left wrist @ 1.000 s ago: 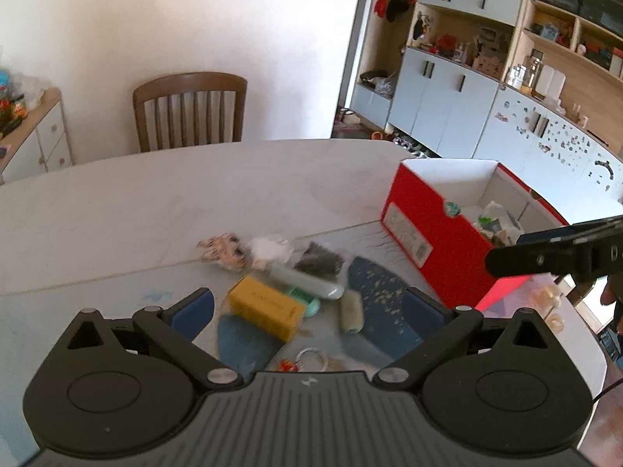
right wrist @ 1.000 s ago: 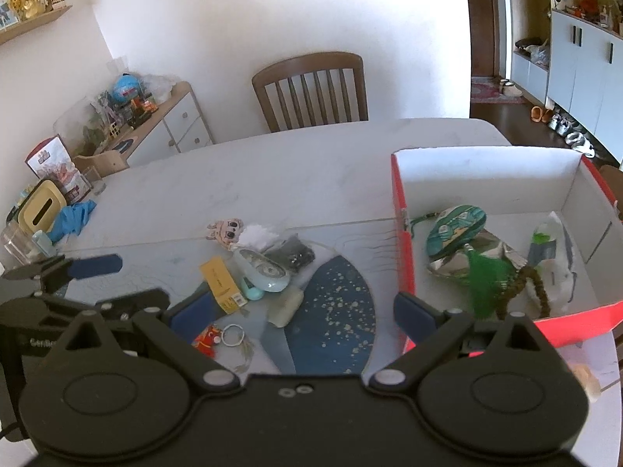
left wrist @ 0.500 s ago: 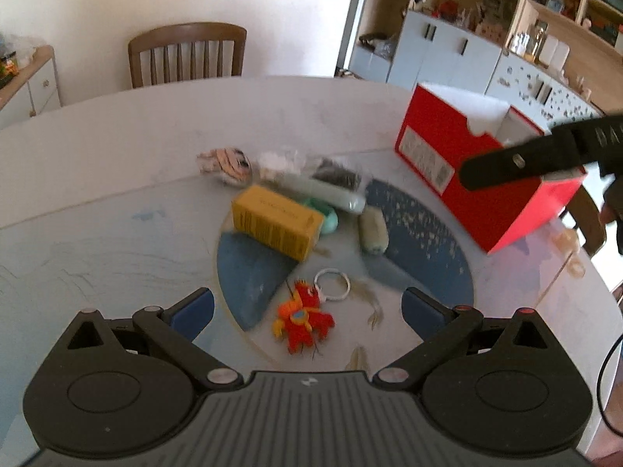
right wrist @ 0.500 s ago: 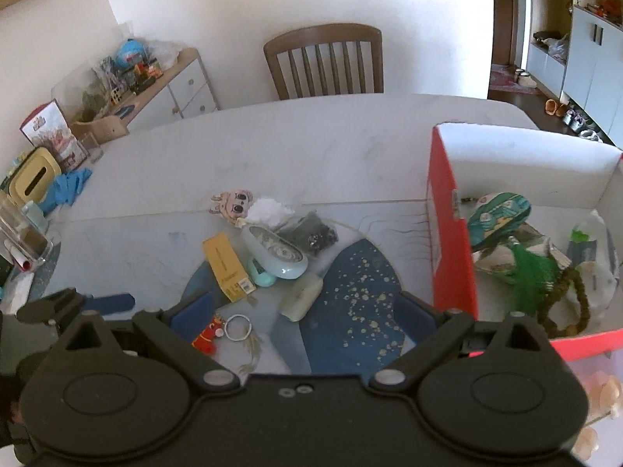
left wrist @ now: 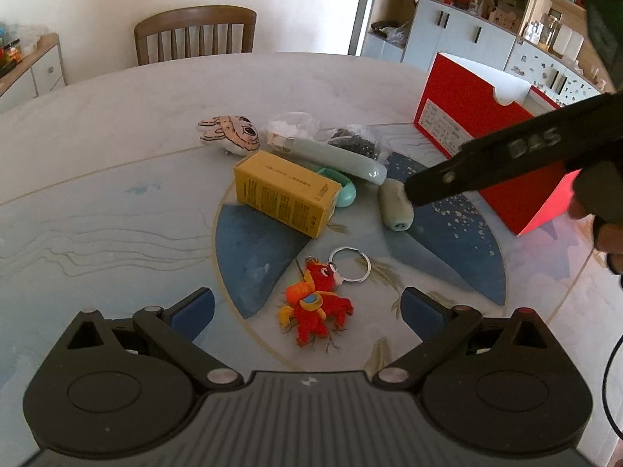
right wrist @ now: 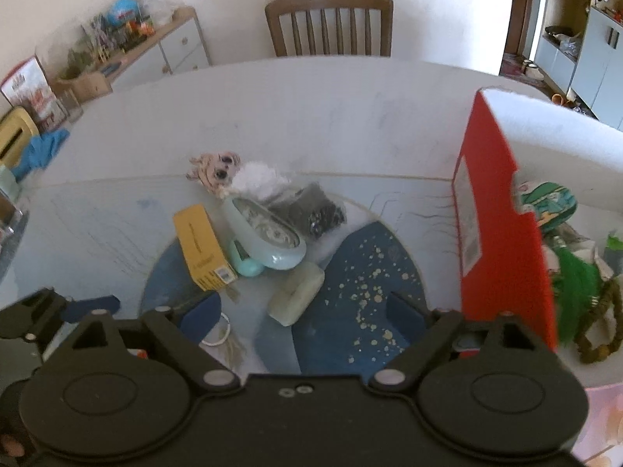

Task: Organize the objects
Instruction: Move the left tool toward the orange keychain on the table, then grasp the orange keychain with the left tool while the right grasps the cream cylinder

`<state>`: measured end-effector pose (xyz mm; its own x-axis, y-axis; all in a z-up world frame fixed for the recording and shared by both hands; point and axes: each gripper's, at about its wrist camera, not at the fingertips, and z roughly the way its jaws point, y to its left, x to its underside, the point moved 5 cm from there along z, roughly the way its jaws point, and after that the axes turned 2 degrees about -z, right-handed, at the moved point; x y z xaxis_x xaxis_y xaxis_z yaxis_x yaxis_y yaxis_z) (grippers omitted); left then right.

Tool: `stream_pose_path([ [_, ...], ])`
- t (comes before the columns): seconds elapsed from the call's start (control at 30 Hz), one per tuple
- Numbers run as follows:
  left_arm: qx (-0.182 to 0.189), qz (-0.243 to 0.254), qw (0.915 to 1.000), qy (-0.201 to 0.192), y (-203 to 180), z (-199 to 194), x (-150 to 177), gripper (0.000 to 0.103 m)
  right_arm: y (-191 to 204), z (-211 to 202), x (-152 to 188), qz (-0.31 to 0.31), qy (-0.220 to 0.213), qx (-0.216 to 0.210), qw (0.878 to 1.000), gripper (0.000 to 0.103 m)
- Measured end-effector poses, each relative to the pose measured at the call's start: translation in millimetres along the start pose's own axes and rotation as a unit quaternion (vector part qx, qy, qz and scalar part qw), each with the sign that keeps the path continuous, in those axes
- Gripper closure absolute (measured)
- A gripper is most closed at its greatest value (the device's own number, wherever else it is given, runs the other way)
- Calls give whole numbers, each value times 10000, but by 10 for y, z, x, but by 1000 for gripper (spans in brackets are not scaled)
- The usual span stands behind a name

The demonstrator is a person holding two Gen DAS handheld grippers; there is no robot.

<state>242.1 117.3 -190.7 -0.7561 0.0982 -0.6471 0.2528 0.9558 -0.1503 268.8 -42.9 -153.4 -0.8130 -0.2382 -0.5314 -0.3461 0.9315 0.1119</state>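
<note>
**Desk:** What does the left wrist view show?

**Photographer:** The left gripper (left wrist: pixel 307 303) hovers low in the frame, fingers (left wrist: pixel 192 309) spread wide and holding nothing, above a red plush horse keychain with a metal ring (left wrist: pixel 315 307) that lies on the pale round table (left wrist: pixel 117 116). Above it, near centre frame, sits a yellow cardboard box (left wrist: pixel 286 192), touching a small teal oval case (left wrist: pixel 342 190). A long mint-green pouch (left wrist: pixel 335 157) lies behind the box, with a beige cartoon-animal plush (left wrist: pixel 229 134) to its upper left and a clear bag of dark beads (left wrist: pixel 356 142) to its upper right. A pale green cylindrical roll (left wrist: pixel 395 204) rests right of centre.

**Desk:** And the right gripper?

**Photographer:** In the left wrist view, one black finger of it crosses the right side of the frame, its tip over the roll. In its own view the right gripper (right wrist: pixel 303 307) has its fingers (right wrist: pixel 403 309) released, wide apart and empty, with the roll (right wrist: pixel 298 294) between and just above them in the frame.

**Desk:** The container?

**Photographer:** A red cardboard box with a white interior (right wrist: pixel 502 210) stands at the right of the frame, already holding a green patterned pouch (right wrist: pixel 551 204) and a green feathery tassel (right wrist: pixel 576 288). A wooden chair (right wrist: pixel 329 21) stands at top centre, behind the table.
</note>
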Motion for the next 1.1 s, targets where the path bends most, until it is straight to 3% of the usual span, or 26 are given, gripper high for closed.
stream_pose_path([
  [0.33, -95, 203, 9997, 53, -46, 67, -24, 34, 19, 294, -27, 69, 244, 51, 9997, 29],
  [0.67, -148, 249, 9995, 87, -77, 58, -42, 62, 43, 374, -34, 110, 277, 182, 9994, 51],
  [0.87, -182, 300, 9993, 117, -108, 59, -46, 64, 79, 365, -43, 70, 279, 199, 9994, 70],
  [1.1, -187, 245, 9993, 198, -116, 44, -47, 65, 65, 314, -5, 145, 282, 152, 9994, 80],
])
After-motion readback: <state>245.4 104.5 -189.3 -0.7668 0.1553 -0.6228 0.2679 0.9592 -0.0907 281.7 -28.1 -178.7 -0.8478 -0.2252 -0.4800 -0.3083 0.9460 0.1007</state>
